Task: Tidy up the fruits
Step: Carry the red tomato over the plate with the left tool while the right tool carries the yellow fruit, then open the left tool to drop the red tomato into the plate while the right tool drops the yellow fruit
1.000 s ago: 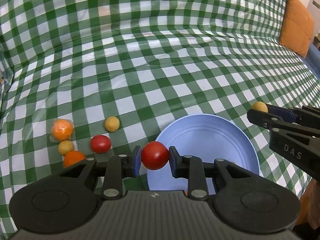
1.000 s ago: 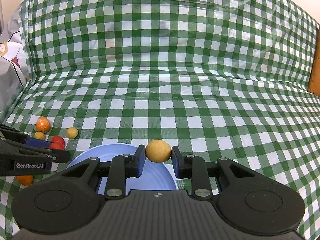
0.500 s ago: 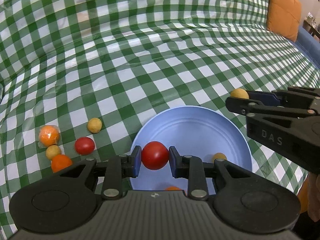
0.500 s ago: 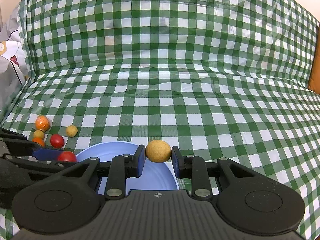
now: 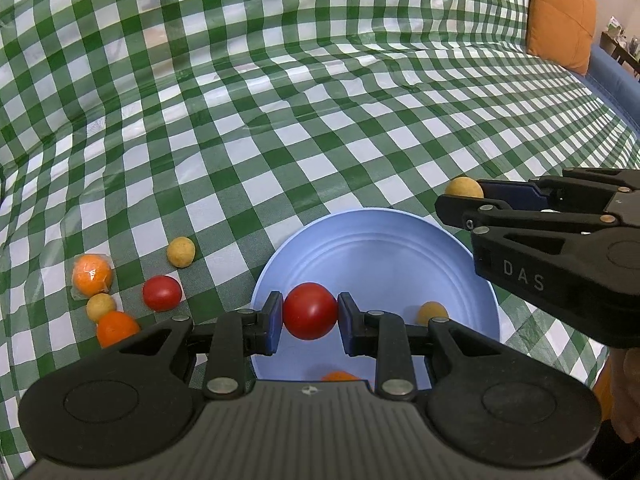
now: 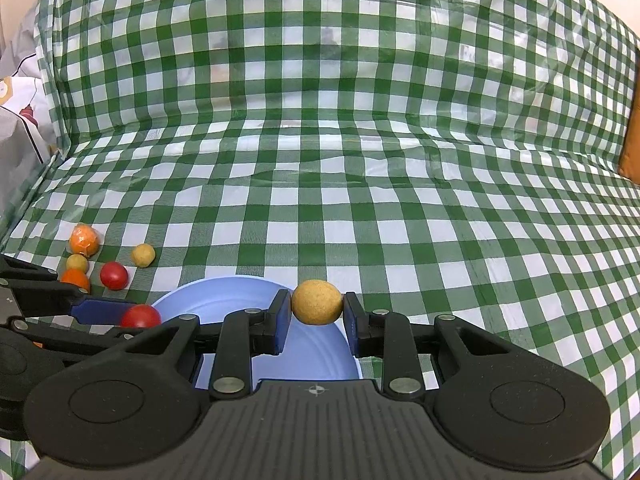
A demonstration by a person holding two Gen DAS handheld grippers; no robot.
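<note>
Green-and-white checked plastic cloth point(image 5: 320, 140) covers the whole surface and runs up the back behind it; it looks like a sofa or bed rather than a bench, though I cannot tell which. An orange cushion point(image 5: 560, 12) sits at the far right corner.

On the cloth rests a light blue bowl point(image 5: 360, 256), with a small yellow ball point(image 5: 431, 312) lying in it and a sliver of something orange point(image 5: 340, 376) at its near edge. To the left of the bowl, out on the cloth, a loose cluster waits: a wrapped orange fruit point(image 5: 92, 274), a plain orange one point(image 5: 116, 326), a red tomato point(image 5: 162, 293) and two yellow balls point(image 5: 181, 252) point(image 5: 101, 306).

The left claw point(image 5: 310, 312) is clenched on a second red tomato point(image 5: 310, 311), held over the bowl's near left side. The right claw point(image 6: 316, 302) grips a yellow ball point(image 6: 316, 302) just above the bowl's far right rim, its two pads pressing on either side.

The risks, as I judge them: both claws crowd the same bowl, so they could knock together. The right one's ball hangs at the very rim, and let go there it may bounce out onto the cloth. Round fruit dropped from any height could roll, strike what lies in the bowl, or skip over the low wall. The glossy cloth is wrinkled and soft, so the bowl may tip if nudged.
</note>
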